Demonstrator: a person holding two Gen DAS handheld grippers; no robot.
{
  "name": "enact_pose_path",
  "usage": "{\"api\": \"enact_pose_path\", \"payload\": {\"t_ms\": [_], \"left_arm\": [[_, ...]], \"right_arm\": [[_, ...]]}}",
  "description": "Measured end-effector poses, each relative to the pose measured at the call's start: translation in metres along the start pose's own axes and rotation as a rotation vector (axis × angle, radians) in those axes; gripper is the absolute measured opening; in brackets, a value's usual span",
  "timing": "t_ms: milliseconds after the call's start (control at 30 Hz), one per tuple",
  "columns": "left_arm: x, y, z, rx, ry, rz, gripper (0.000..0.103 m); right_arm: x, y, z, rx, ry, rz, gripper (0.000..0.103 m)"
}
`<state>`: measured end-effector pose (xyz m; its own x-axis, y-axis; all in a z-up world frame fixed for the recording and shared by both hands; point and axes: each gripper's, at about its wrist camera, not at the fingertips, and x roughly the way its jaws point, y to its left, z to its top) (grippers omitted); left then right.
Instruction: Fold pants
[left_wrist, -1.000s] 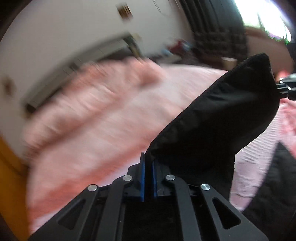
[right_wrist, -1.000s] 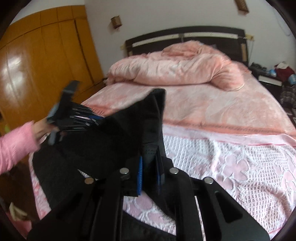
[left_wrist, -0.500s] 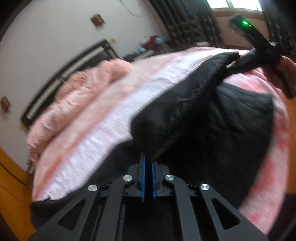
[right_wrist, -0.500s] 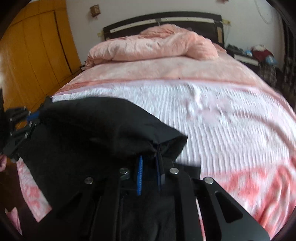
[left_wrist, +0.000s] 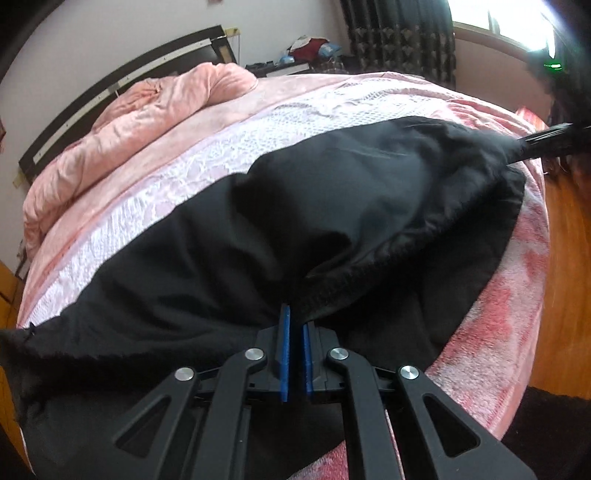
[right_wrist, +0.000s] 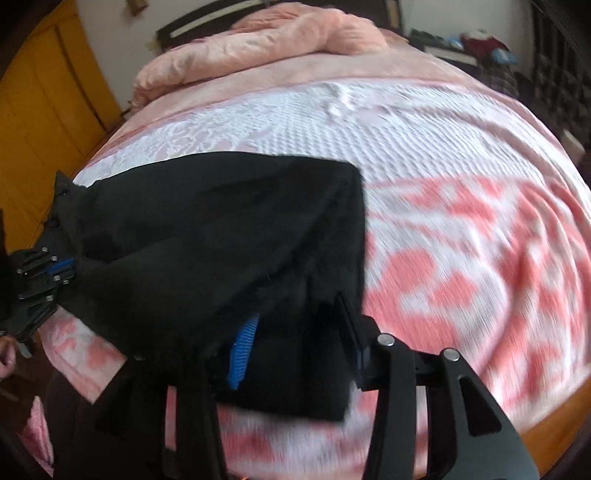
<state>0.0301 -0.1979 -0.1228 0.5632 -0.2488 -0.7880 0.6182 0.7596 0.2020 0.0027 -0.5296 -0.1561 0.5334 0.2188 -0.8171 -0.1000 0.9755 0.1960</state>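
Note:
Black pants lie folded over on the pink patterned bedspread, close to the bed's near edge. My left gripper is shut on a bunched hem of the fabric, low over the bed. In the right wrist view the pants spread leftward to the left gripper. My right gripper has its jaws opening; black cloth still lies between them and drapes over the left finger, and the pads do not press on it. The right gripper also shows at the pants' far corner.
A rumpled pink duvet is heaped against the dark headboard. An orange wardrobe stands left of the bed, and a cluttered nightstand and dark curtains sit at the back. Wooden floor borders the bed.
Both grippers came down from mid-air and laid the lifted layer of the pants onto the bed. The right jaws, shut before, have parted; the left stayed shut.

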Motion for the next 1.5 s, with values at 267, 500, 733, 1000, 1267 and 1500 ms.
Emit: {"api": "enact_pose_path", "payload": {"t_ms": [267,500,733,1000,1267,1500], "left_arm": [[0.0,-0.002,-0.002,0.008,-0.013,0.022,0.006],[-0.009,-0.008,-0.012,0.009,-0.029,0.025,0.007],[-0.021,0.0,-0.019,-0.07,-0.006,-0.027,0.024],[-0.071,0.082,-0.032,-0.397,-0.023,-0.015,0.078],[-0.066,0.235,-0.041,-0.815,0.099,0.118,0.077],[-0.035,0.273,-0.053,-0.925,0.164,0.022,0.071]], "right_arm": [[-0.067,0.023,-0.001,0.173,-0.122,0.105,0.046],[0.012,0.123,0.026,0.077,0.037,0.211,0.046],[0.066,0.134,0.011,0.089,0.202,0.07,0.046],[0.075,0.15,0.012,0.068,0.217,0.0,0.046],[0.077,0.154,0.009,0.096,0.212,0.01,0.046],[0.078,0.152,0.011,0.104,0.211,0.015,0.046]]}}
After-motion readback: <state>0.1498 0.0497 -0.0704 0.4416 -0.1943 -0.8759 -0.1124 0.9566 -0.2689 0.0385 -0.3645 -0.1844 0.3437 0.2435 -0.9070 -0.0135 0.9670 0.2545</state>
